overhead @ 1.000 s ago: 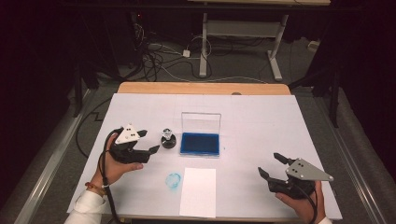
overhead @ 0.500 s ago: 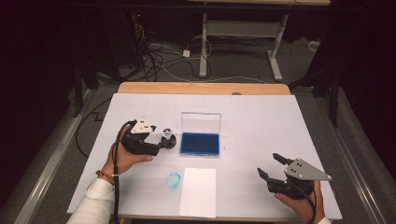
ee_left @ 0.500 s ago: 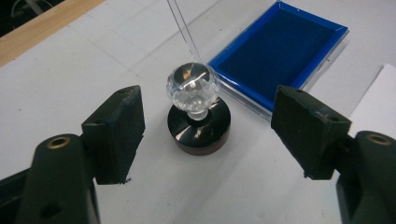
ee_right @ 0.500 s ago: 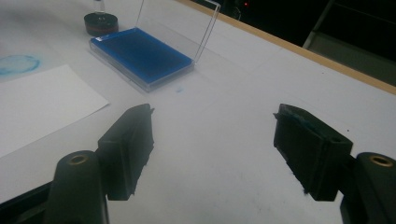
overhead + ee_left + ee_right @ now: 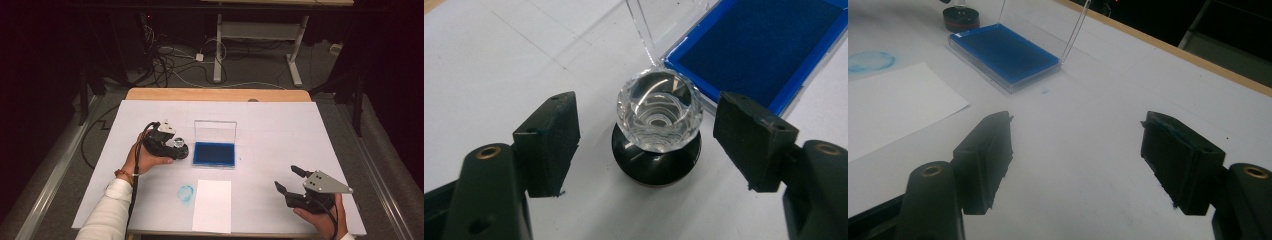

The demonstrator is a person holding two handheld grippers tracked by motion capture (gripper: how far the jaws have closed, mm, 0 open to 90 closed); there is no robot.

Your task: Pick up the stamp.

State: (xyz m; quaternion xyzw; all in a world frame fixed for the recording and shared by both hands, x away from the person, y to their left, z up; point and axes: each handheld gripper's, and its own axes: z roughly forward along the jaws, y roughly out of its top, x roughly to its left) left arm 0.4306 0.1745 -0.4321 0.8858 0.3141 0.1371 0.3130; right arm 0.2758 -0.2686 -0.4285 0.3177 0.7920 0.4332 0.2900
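Note:
A stamp (image 5: 178, 146) with a clear faceted knob (image 5: 659, 112) on a black round base stands just left of an open blue ink pad (image 5: 214, 154). My left gripper (image 5: 176, 148) is open, with one jaw on each side of the stamp and a gap at both pads (image 5: 551, 130). The jaws have just been closing slightly around it. My right gripper (image 5: 287, 178) stands open and empty near the table's front right. Its view looks across bare table at the ink pad (image 5: 1003, 52) and the stamp (image 5: 961, 19).
The pad's clear lid (image 5: 215, 131) stands upright behind it. A white sheet of paper (image 5: 212, 205) lies at the front edge, with a blue ring-shaped ink mark (image 5: 185, 193) to its left. The white table cover (image 5: 280, 125) ends at a wooden far edge (image 5: 215, 95).
My left hand has moved right toward the ink pad, and its jaws now flank the stamp. The right hand has stayed where it was.

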